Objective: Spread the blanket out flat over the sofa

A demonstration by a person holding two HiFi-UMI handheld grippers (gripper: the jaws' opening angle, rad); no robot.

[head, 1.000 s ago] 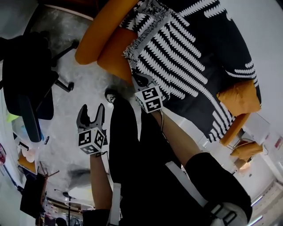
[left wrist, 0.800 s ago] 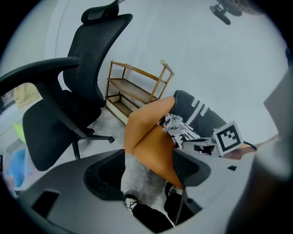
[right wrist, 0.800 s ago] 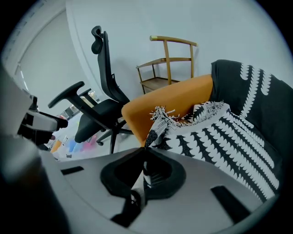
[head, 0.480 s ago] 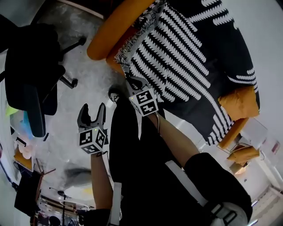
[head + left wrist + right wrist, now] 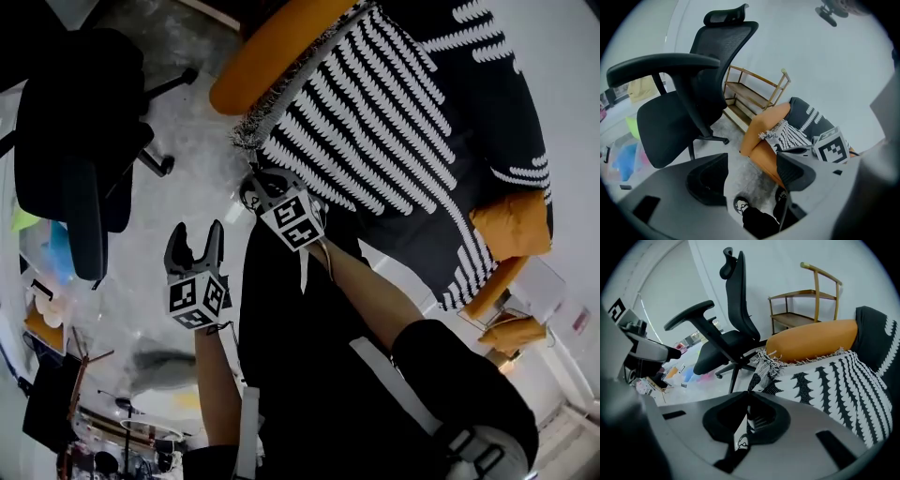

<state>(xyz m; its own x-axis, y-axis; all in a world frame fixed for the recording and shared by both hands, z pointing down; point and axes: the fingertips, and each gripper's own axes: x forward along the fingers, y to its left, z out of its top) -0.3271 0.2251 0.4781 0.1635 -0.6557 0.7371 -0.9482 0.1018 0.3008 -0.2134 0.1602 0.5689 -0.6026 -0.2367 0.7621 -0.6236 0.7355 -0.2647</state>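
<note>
A black blanket (image 5: pixel 375 122) with white zigzag stripes and a fringed edge lies across the orange sofa (image 5: pixel 281 42). My right gripper (image 5: pixel 258 183) is shut on the blanket's front edge near its fringed corner, just off the sofa's front. In the right gripper view the fabric (image 5: pixel 834 385) runs from the closed jaws (image 5: pixel 747 399) up to the orange armrest (image 5: pixel 811 341). My left gripper (image 5: pixel 194 246) hangs open over the floor, to the left of the right one and nearer to me, holding nothing. In its own view the left gripper (image 5: pixel 751 176) frames only floor, with the blanket (image 5: pixel 787 136) beyond.
A black office chair (image 5: pixel 75 141) stands on the floor left of the sofa, close to the left gripper (image 5: pixel 689 93). A wooden rack (image 5: pixel 754 93) stands behind the sofa's end. The person's dark-trousered legs and a shoe (image 5: pixel 740 206) are below the grippers. An orange cushion (image 5: pixel 511 220) lies at the sofa's far end.
The right gripper has drawn the blanket's fringed edge outward over the sofa's front, covering the orange seat that showed before. The left gripper has stayed in place, open.
</note>
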